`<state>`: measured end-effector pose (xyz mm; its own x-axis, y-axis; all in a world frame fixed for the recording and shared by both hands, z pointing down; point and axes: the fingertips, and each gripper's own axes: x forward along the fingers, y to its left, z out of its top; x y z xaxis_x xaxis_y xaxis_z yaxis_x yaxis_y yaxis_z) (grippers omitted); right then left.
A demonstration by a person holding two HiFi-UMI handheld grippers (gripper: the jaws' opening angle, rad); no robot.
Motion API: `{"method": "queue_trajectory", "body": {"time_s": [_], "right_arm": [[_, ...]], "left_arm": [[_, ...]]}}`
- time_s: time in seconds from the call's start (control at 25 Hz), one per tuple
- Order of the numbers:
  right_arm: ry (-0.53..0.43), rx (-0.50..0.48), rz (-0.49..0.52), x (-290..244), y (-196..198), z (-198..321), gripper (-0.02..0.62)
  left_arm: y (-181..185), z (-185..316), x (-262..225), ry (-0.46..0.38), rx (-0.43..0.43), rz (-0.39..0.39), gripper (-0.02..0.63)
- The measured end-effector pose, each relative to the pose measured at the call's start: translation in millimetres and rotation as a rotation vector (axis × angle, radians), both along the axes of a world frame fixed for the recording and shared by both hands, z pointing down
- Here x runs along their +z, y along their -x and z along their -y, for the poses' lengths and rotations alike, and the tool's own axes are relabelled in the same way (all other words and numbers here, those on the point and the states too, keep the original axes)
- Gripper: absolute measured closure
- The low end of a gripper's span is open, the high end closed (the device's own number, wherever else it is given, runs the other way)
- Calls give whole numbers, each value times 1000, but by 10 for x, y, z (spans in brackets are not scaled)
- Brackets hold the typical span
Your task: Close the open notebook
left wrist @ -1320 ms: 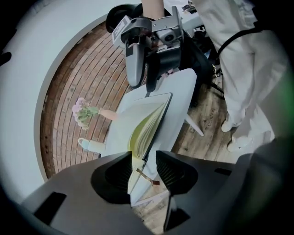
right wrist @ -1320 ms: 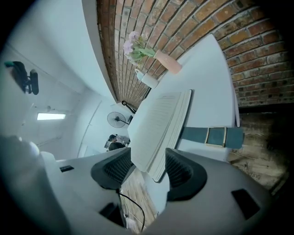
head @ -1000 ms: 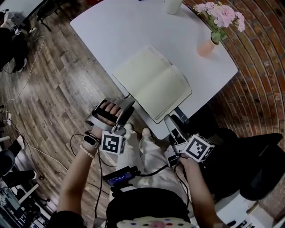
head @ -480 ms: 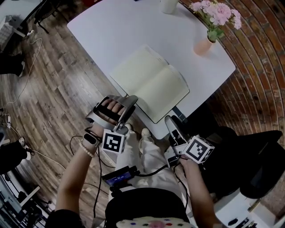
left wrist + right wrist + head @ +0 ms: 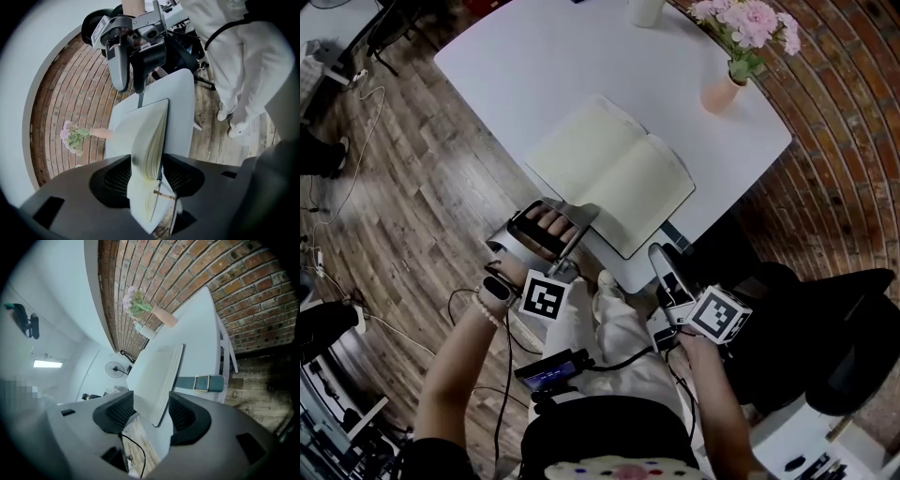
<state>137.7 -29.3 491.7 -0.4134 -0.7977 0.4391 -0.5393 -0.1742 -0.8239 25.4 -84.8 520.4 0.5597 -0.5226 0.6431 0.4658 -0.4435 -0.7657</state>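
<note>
Looking down from the head view, we see the notebook [image 5: 609, 178] lying open at the near edge of the white table [image 5: 534, 66]. Our left gripper [image 5: 577, 223] is at its near left corner, and our right gripper [image 5: 661, 262] is just short of the table. In the left gripper view the jaws stand wide, having just been closing a little, with that corner between them and not pinched. In the right gripper view the jaws are apart and hold nothing.

Left gripper [image 5: 147, 174] jaws just closed in a bit, notebook [image 5: 150, 140] edge between them. Can't tell if the pads [image 5: 115, 176] touch it, and its near corner is blurred at the lens. White cup [image 5: 645, 9] at the table's [image 5: 562, 66] far edge is cut off by the frame.
</note>
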Motion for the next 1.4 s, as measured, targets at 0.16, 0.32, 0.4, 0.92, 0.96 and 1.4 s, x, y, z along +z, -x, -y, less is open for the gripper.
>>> {"method": "queue_trajectory", "body": {"time_s": [0.16,0.32,0.4,0.92,0.96,1.4], "right_arm": [[10,7,-11,-3,-28,-10,364],[21,-11,-22,37,-42,-43,364],[34,-21,-20,71,-28,-59,362],[74,-38,72,168,154,186,364],[77,-32,75,166,146,204,364],[68,20,81,131,84,268,529]], "left_arm": [[28,-74,86,-23,-17,-35,495],[35,-107,108,36,-91,-123,534],[40,-115,100,54,-118,-164,549],[-3,-84,-62,79,-160,-290,557],[-1,-84,-63,80,-162,-293,557],[31,-93,13,103,-222,-321,554]]}}
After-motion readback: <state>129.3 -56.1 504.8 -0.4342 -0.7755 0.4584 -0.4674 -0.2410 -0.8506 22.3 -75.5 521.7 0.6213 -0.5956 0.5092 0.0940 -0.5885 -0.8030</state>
